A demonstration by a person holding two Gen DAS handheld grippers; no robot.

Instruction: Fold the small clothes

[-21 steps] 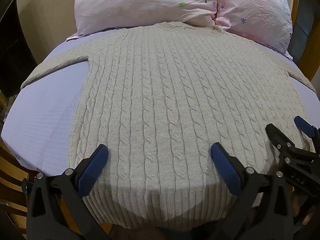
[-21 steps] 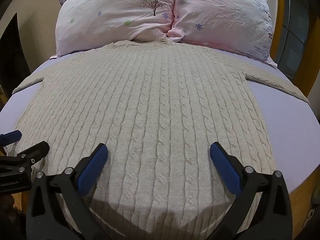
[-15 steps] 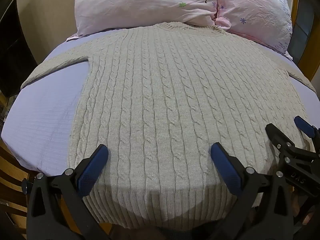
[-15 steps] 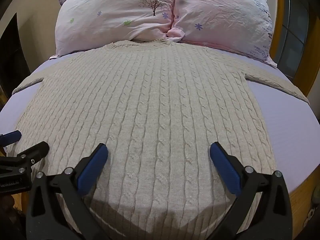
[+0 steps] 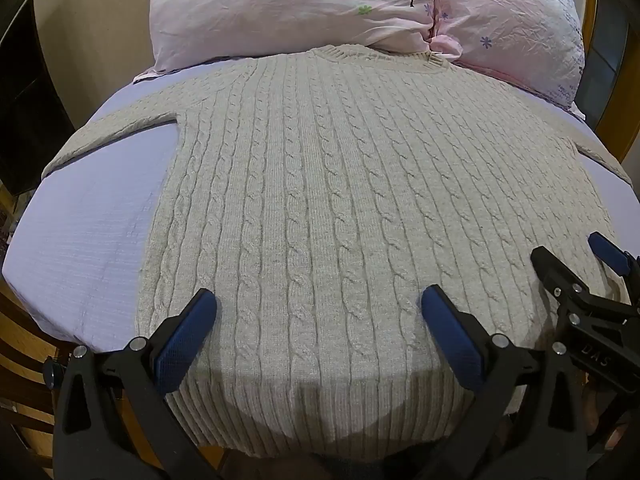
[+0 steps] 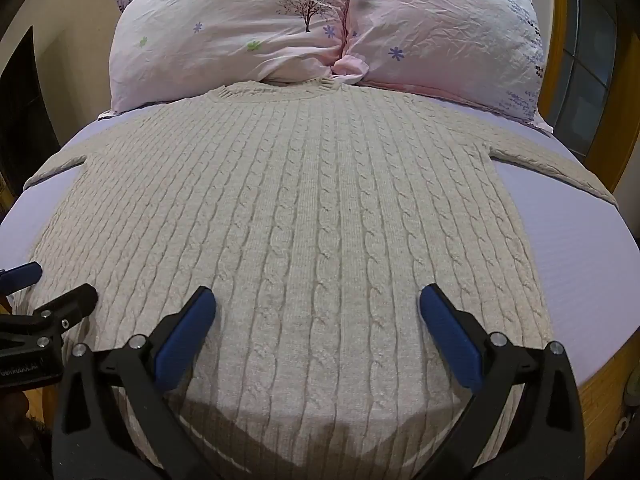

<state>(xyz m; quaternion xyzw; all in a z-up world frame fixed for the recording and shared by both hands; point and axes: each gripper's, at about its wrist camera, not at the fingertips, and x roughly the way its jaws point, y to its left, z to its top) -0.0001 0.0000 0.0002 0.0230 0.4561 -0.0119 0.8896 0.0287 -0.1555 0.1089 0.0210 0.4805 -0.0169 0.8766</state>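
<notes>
- Left gripper [image 5: 318, 320]: its blue-padded fingers [image 5: 186, 338] stand wide apart above the sweater's ribbed hem, clamped on nothing.
- Right gripper [image 6: 318, 320]: its fingers are likewise spread apart over the hem, empty; in the left view it shows at the right edge, near the sweater's right lower corner.
- Sweater [image 5: 340, 200]: cream cable knit, lying flat and unfolded on the bed [image 5: 88, 240], hem nearest the cameras and hanging slightly over the bed's near edge, with a shadow across it.
- Its sleeves [image 5: 108, 136] stretch out to either side over the lilac sheet.
- The collar [image 6: 276, 90] touches the two pink flower-print pillows [image 6: 224, 40] at the head of the bed.
- Against the frames from a moment ago, nothing has visibly shifted: both grippers and the sweater sit as before.
</notes>
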